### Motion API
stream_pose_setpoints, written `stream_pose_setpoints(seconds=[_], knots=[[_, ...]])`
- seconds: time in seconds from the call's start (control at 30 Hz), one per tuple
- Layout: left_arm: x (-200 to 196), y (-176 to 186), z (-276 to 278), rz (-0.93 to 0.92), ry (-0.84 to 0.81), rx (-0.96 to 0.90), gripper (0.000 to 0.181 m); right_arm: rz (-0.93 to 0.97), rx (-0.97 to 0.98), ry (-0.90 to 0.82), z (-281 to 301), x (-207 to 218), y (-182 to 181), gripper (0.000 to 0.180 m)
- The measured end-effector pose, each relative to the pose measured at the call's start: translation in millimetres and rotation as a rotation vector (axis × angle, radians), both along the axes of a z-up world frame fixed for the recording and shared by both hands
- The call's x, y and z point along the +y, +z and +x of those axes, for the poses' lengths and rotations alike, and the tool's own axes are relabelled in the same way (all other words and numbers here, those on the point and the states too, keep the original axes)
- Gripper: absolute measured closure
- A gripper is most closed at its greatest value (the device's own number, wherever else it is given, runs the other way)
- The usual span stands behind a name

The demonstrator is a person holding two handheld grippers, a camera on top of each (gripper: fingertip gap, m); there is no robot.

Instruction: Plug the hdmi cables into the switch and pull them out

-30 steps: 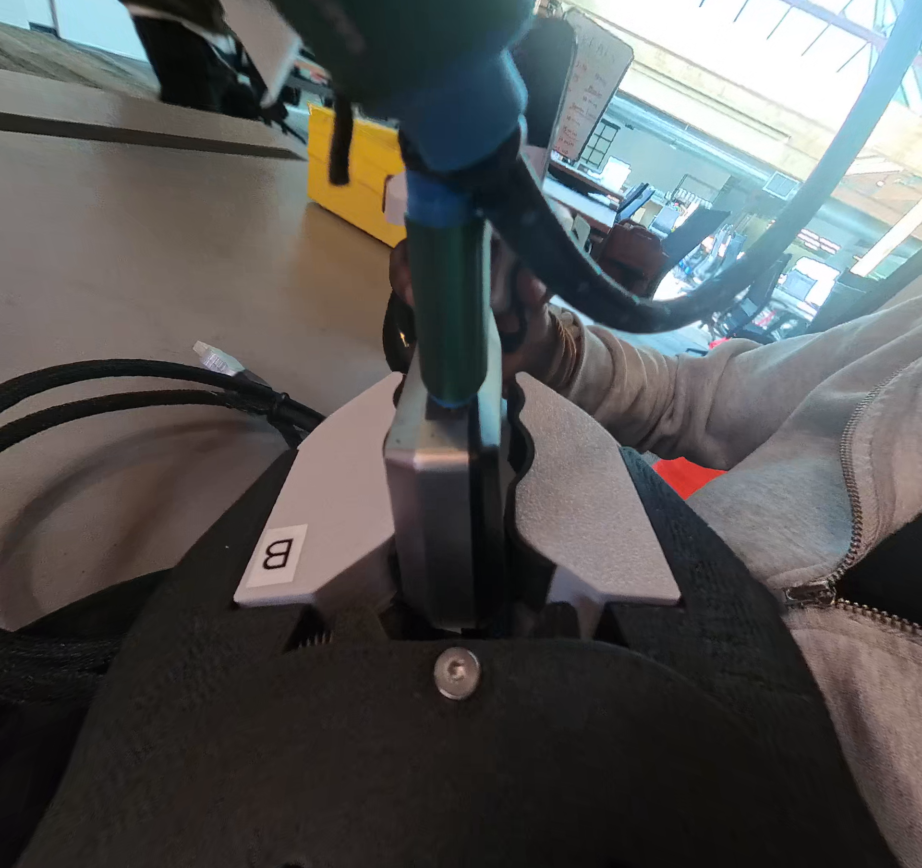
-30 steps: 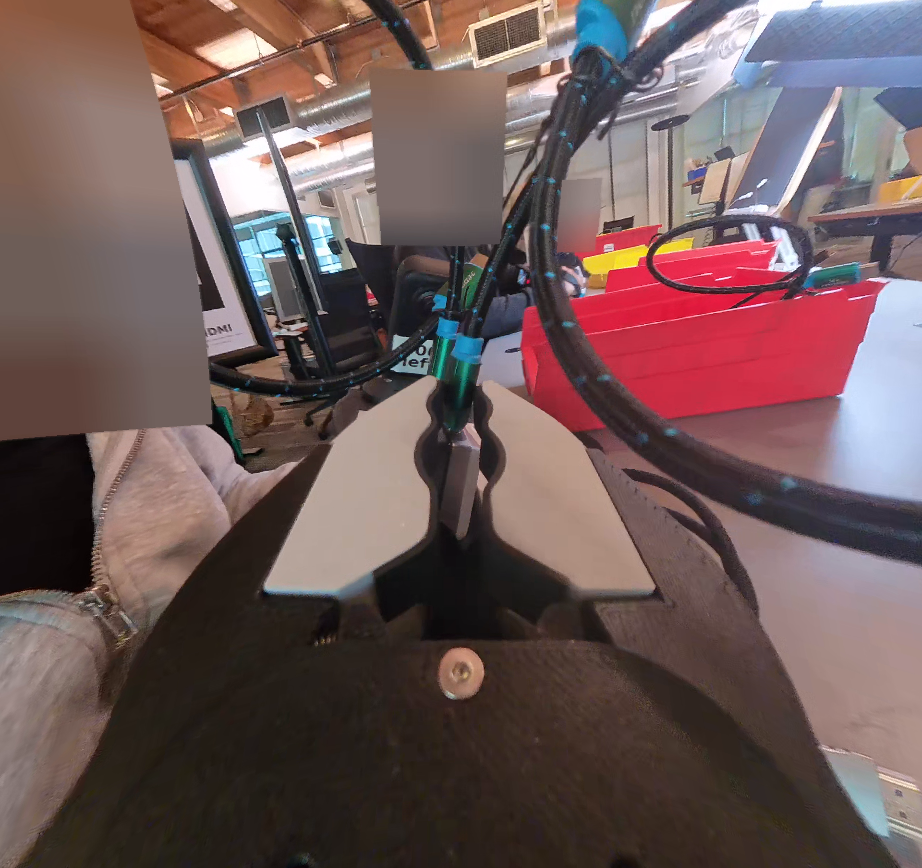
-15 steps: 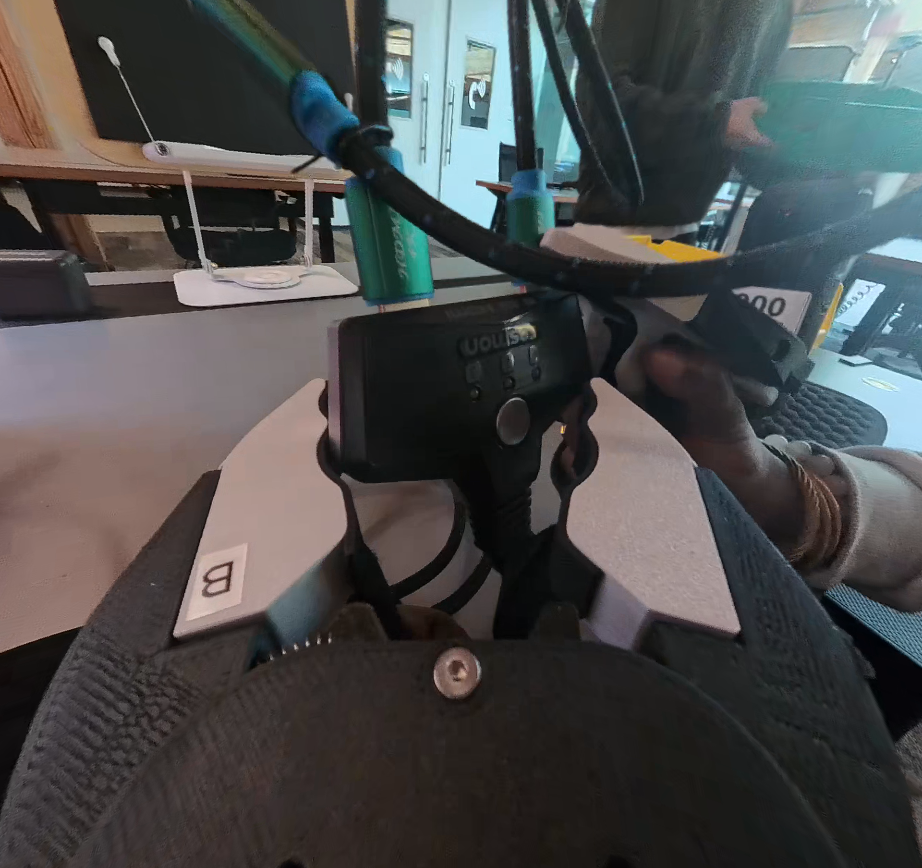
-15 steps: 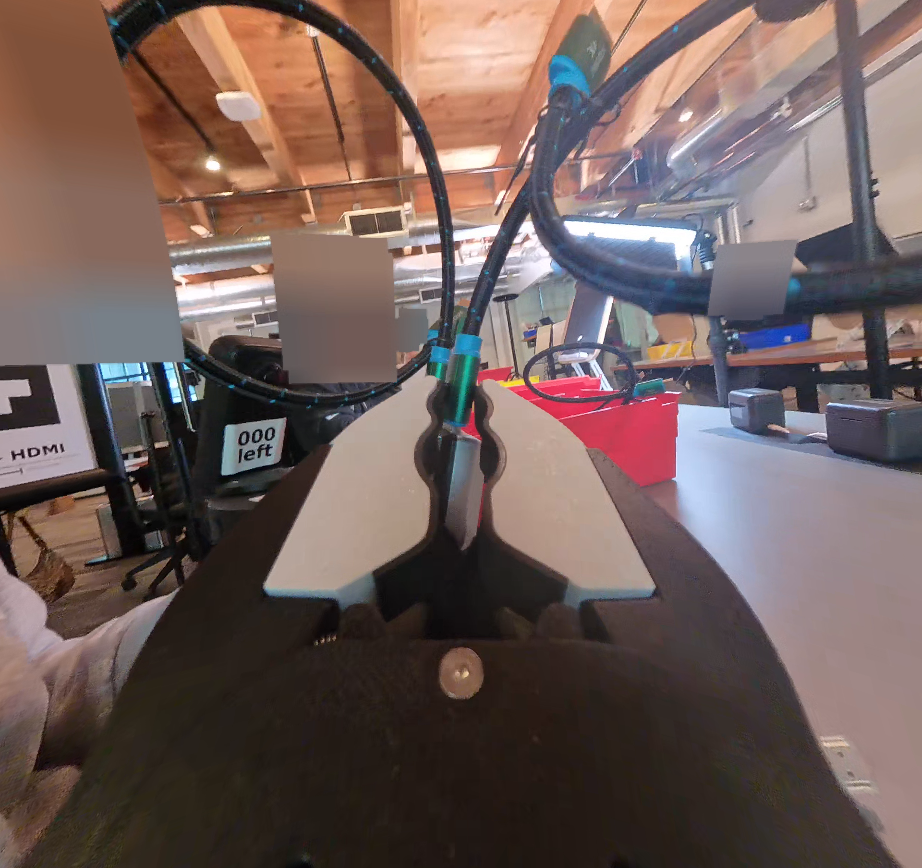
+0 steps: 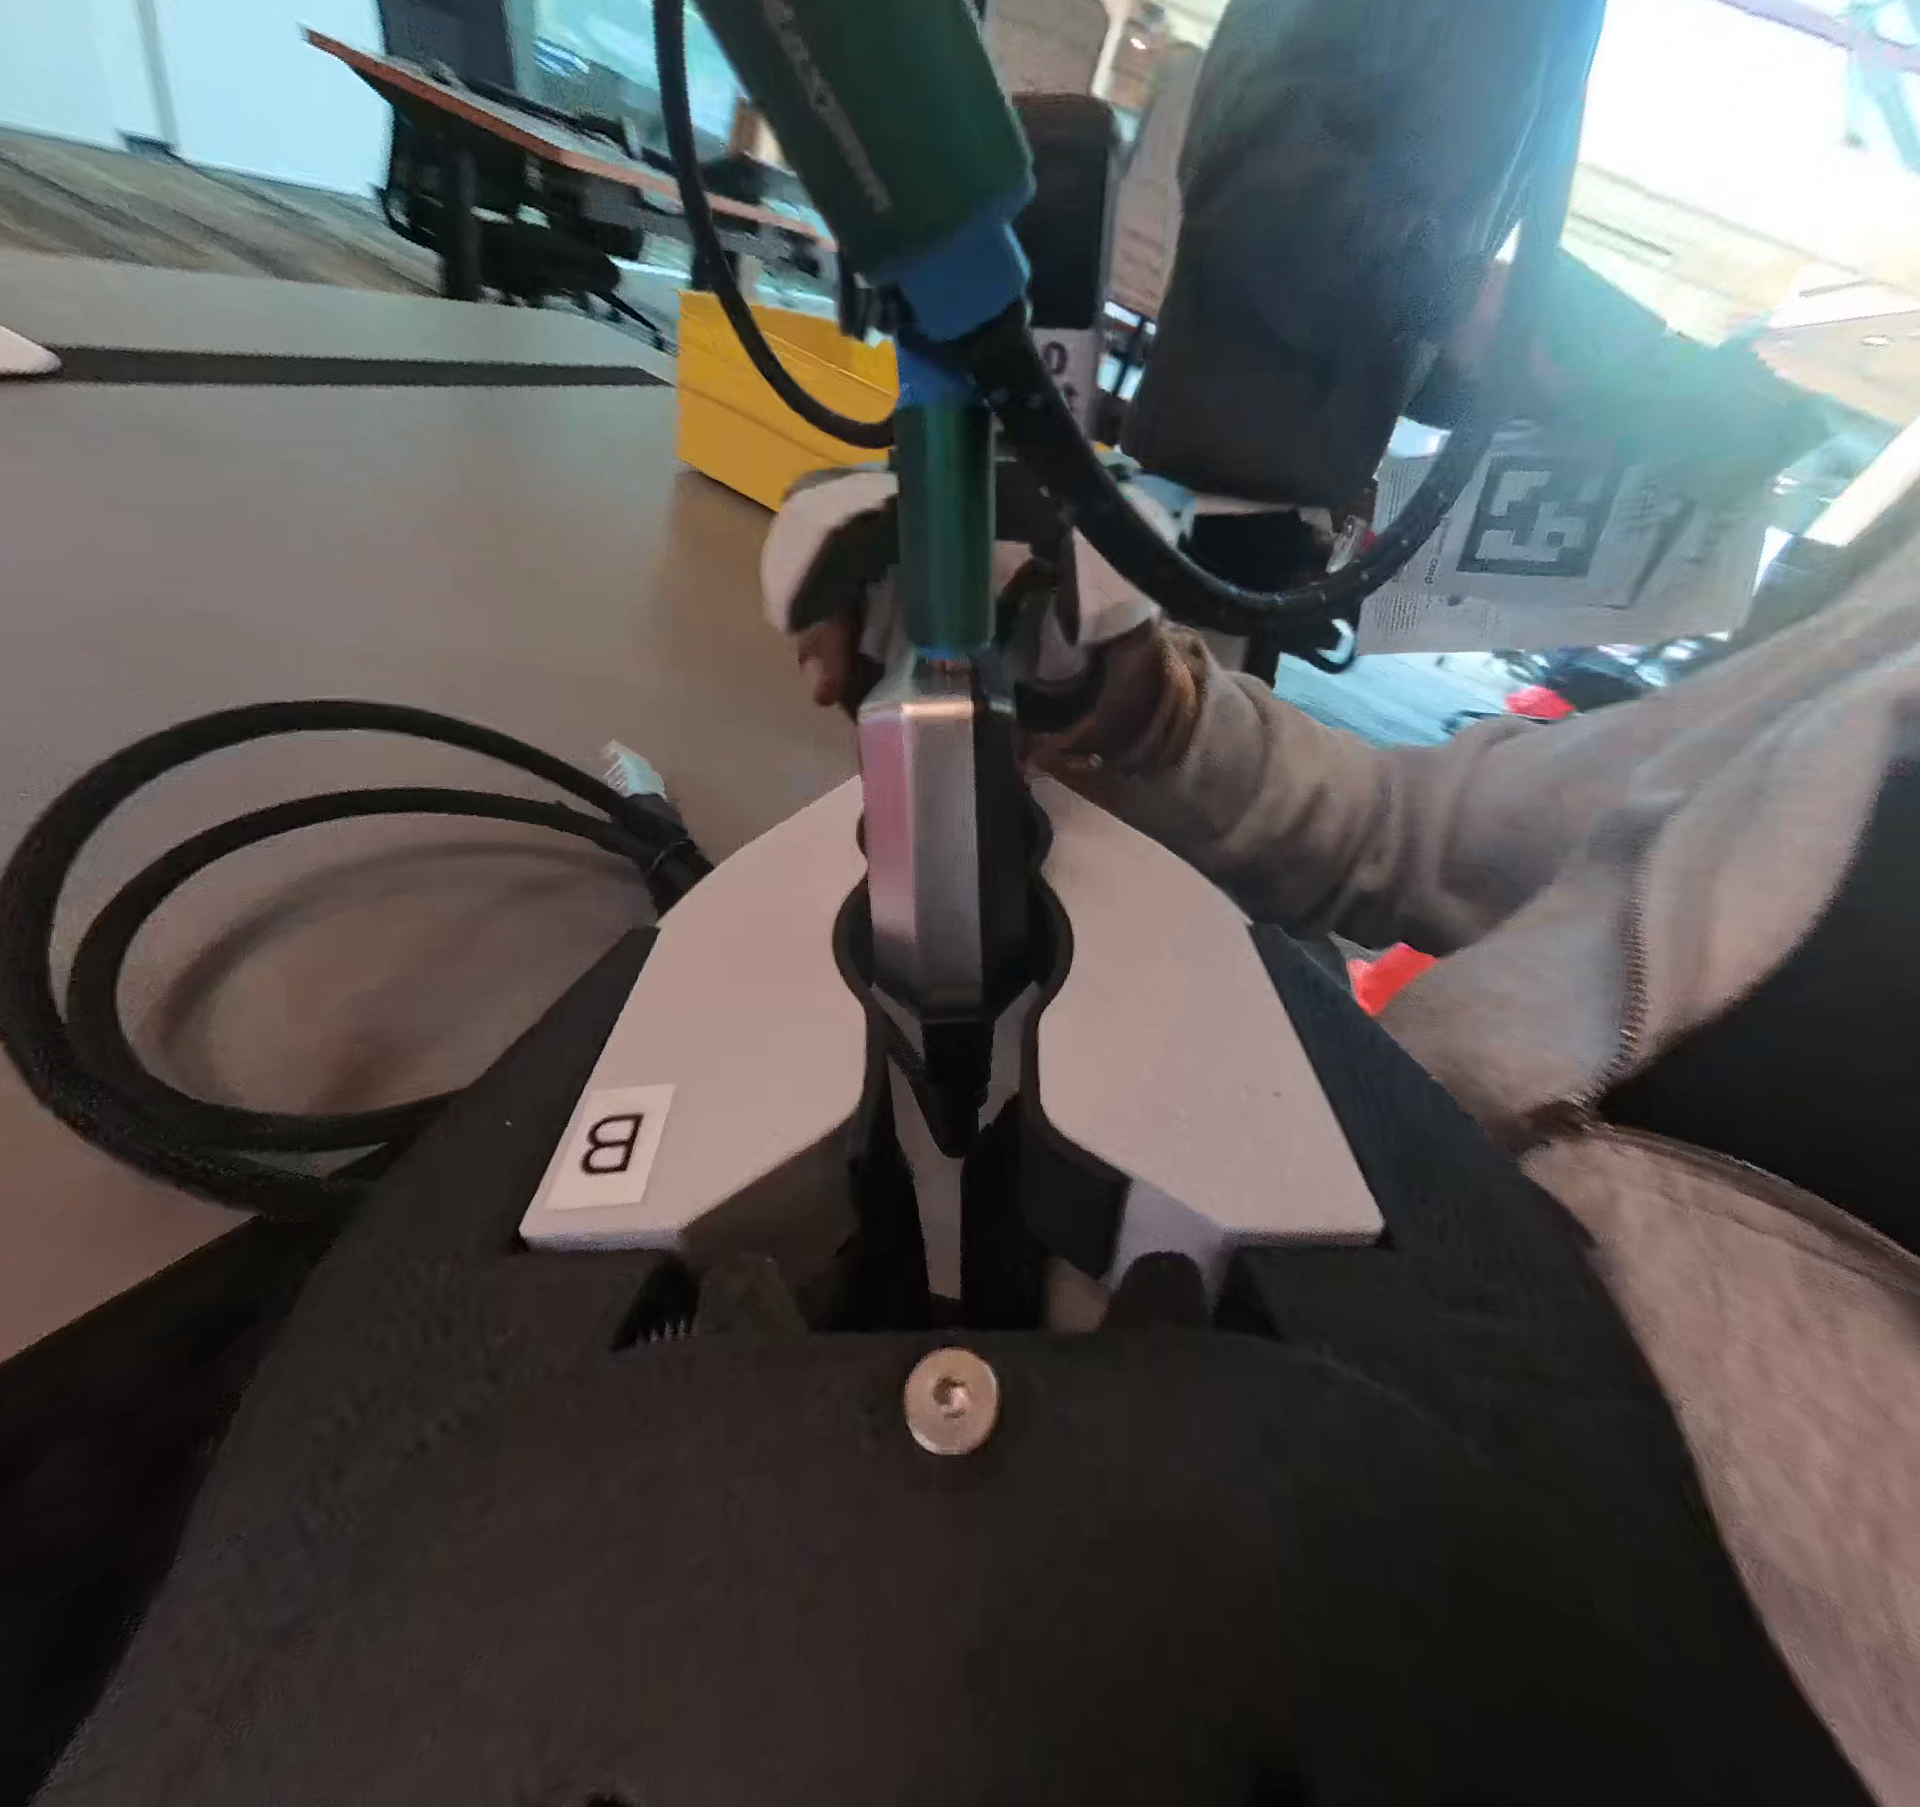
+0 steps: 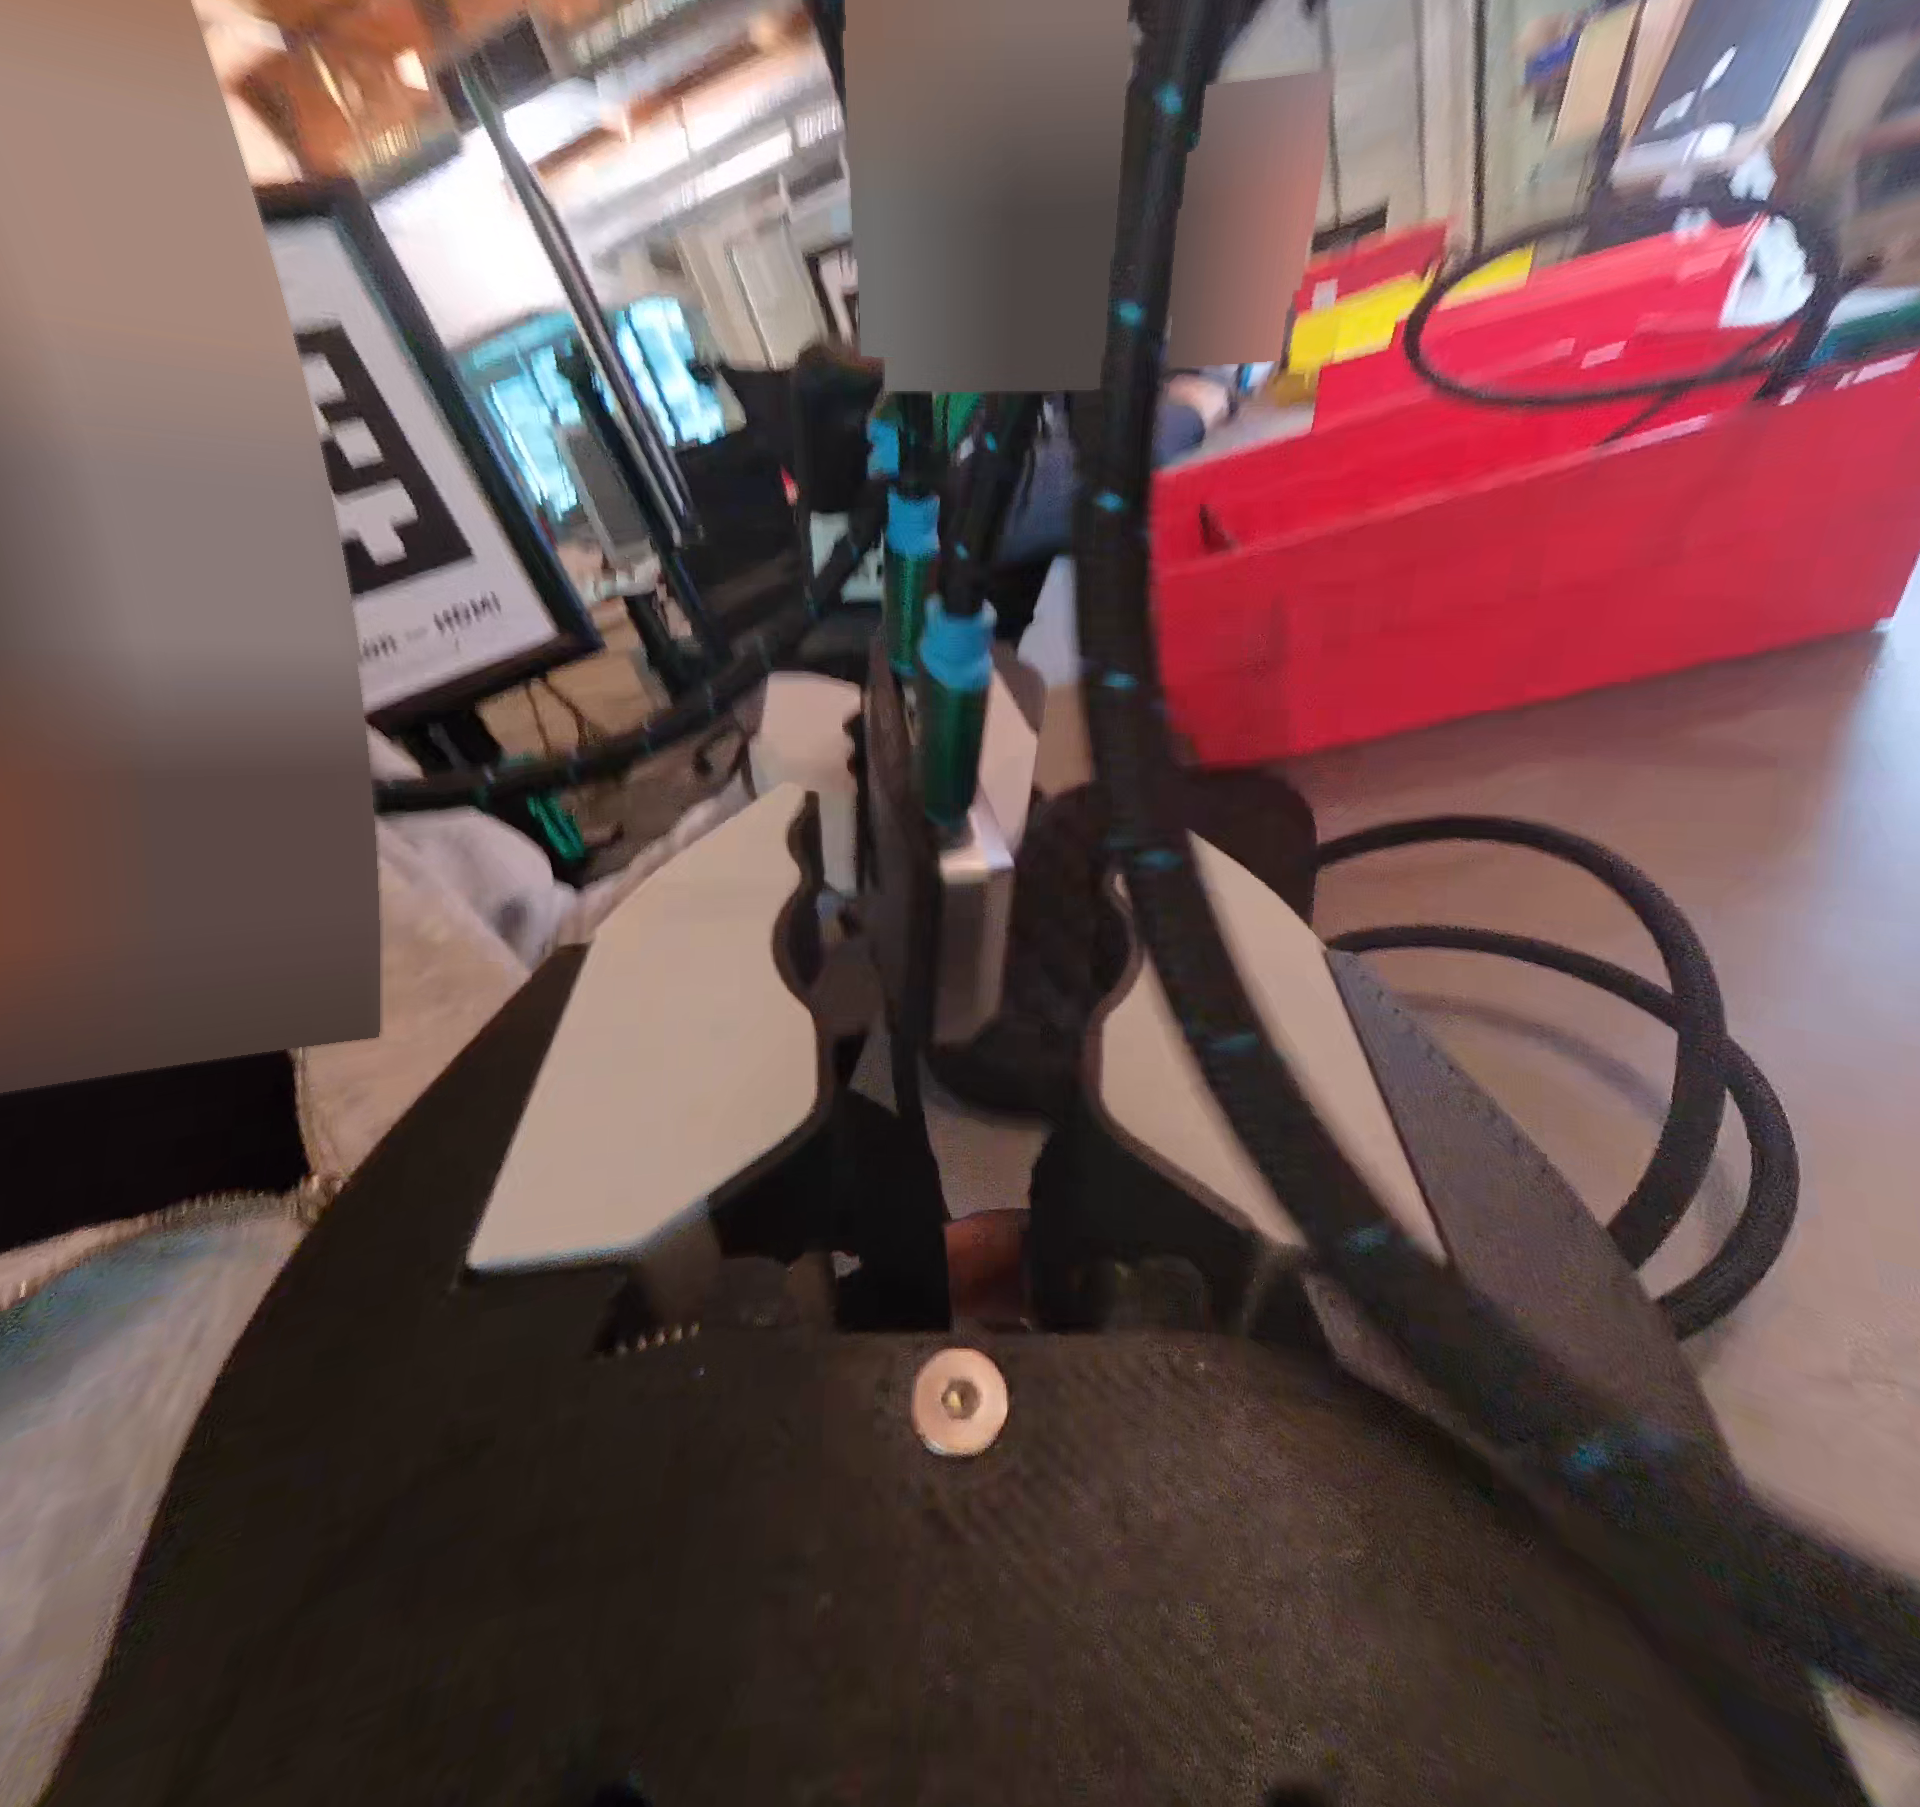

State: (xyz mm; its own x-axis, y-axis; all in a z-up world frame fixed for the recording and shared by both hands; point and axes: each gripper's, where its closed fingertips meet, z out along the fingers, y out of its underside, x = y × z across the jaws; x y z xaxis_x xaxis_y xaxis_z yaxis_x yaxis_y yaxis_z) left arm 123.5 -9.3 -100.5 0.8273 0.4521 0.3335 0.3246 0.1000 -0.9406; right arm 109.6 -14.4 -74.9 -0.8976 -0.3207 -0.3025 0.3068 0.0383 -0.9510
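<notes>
Your left gripper (image 5: 940, 884) has its jaws clamped on the switch (image 5: 920, 874), a thin metal slab held edge-on in the middle of the view, above the near part of the table (image 5: 312, 531); a green plug (image 5: 940, 531) stands seated in its far end, and a second green plug (image 5: 852, 64) hangs loose above it on a braided cable (image 5: 1122, 531). Your right gripper (image 6: 951, 884) has its jaws apart, straddling the same switch (image 6: 971, 916) without pinching it; a green plug (image 6: 951, 729) sits in it there too. Judge the switch rigid, light and smooth-sided, so it may slip or twist if you pull off-axis; the plugs are hard and give a firm hold, the cables stiff and springy, likely to tug sideways. Take a plug by its green body (image 6: 951, 749), below the blue collar (image 6: 954, 640), never by the cord, and pull straight along the port. A coil of black cable (image 5: 260, 926) lies on the table to the left.
</notes>
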Motion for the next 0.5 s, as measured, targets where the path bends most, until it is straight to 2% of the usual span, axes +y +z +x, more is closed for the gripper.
stream_pose_setpoints(seconds=[0.07,0.13,0.2,0.27,0.3,0.4,0.47,0.5], knots=[[-2,1,5,0.000,-0.060,-0.024,0.160,0.074,0.054,0.038,4,1,-12,0.123],[-4,0,10,-0.018,-0.114,-0.054,0.160,0.085,0.092,0.092,15,1,-15,0.134],[-1,0,13,-0.046,-0.162,-0.075,0.160,0.065,0.086,0.122,24,-3,-15,0.155],[-2,0,11,-0.088,-0.149,-0.058,0.159,0.051,0.075,0.113,23,-4,-13,0.159],[-5,2,3,-0.110,-0.082,-0.037,0.153,0.033,0.082,0.081,20,-5,-11,0.159],[-31,6,-31,-0.226,0.284,0.075,0.113,-0.097,0.073,-0.121,-3,-7,4,0.160],[-45,10,-41,-0.316,0.501,0.174,0.097,-0.185,0.030,-0.255,-21,-3,15,0.160],[-43,9,-41,-0.358,0.555,0.210,0.094,-0.221,0.006,-0.308,-28,0,19,0.159]])
